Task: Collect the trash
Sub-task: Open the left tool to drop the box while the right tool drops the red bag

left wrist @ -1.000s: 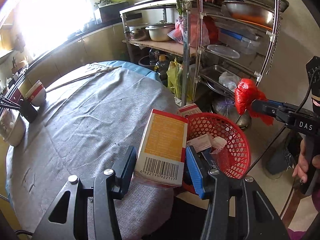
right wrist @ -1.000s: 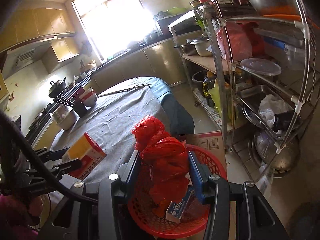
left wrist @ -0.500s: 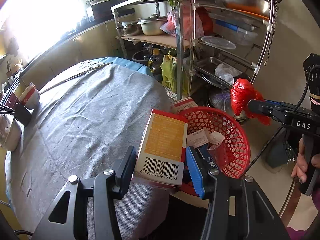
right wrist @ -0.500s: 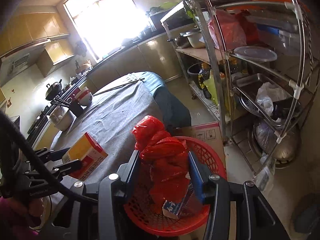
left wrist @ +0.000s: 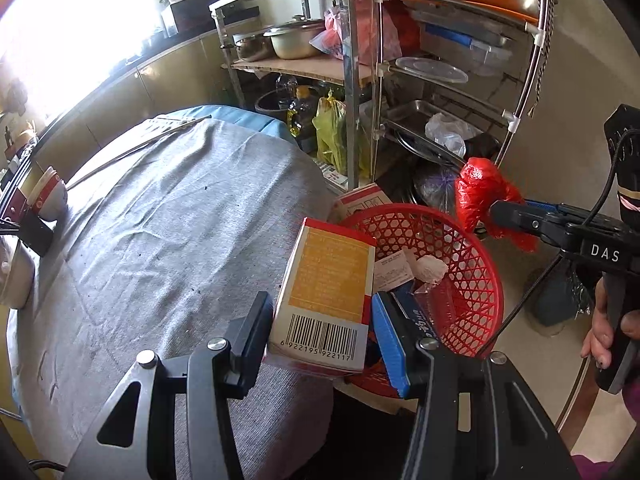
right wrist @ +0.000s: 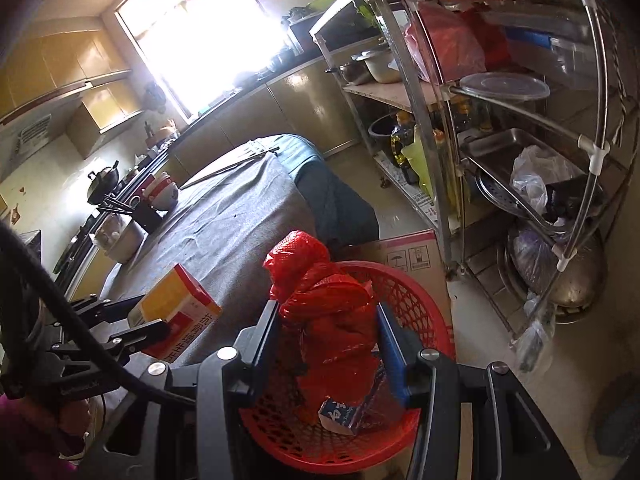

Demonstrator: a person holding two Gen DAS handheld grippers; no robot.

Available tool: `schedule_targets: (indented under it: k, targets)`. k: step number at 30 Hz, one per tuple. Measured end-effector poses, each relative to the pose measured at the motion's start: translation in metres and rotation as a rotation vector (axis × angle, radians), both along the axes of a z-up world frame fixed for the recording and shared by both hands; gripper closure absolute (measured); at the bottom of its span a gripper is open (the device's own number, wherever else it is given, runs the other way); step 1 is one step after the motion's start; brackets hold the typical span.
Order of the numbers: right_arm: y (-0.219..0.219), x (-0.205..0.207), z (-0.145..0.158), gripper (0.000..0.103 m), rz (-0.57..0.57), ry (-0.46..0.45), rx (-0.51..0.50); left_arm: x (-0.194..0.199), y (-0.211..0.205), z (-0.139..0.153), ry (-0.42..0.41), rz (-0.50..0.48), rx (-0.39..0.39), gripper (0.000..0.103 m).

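Right claw [right wrist: 326, 332] clamps red bag [right wrist: 324, 312], hiding much of basket [right wrist: 404, 292].

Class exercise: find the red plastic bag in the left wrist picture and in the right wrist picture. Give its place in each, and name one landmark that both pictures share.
Left wrist view: the red plastic bag is at right of centre, clamped in the right gripper, above the red basket's far rim.
Right wrist view: the bag is at lower centre, between the gripper's two fingers.
Shared landmark: the red basket.

One carton [left wrist: 328, 288], one red bag [right wrist: 328, 312], one basket [left wrist: 476, 280], two grippers.
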State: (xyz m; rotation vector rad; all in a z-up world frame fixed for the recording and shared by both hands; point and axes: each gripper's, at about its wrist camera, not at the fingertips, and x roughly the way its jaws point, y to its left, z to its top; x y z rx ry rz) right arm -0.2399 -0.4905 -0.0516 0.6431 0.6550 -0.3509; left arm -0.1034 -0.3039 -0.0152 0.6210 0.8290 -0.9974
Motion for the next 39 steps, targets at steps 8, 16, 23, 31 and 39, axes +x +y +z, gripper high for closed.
schedule_targets:
  k: [8, 16, 23, 31, 39]
  targets:
    - [-0.005, -0.004, -0.007, 0.052, -0.011, -0.001, 0.03, -0.001, -0.008, -0.006, 0.026, -0.02, -0.008, 0.05]
    - [-0.012, -0.007, -0.014, 0.052, -0.026, 0.003, 0.062, -0.002, -0.013, -0.015, 0.033, -0.032, -0.01, 0.05]
    - [-0.013, -0.003, -0.022, 0.052, -0.018, 0.011, 0.086, 0.001, -0.015, -0.022, 0.033, -0.028, 0.009, 0.05]
    - [-0.013, -0.003, -0.025, 0.052, -0.02, 0.02, 0.098, 0.001, -0.015, -0.027, 0.044, -0.034, 0.01, 0.05]
    - [-0.015, -0.005, -0.031, 0.052, -0.026, 0.026, 0.116, -0.003, -0.017, -0.029, 0.07, -0.067, -0.004, 0.05]
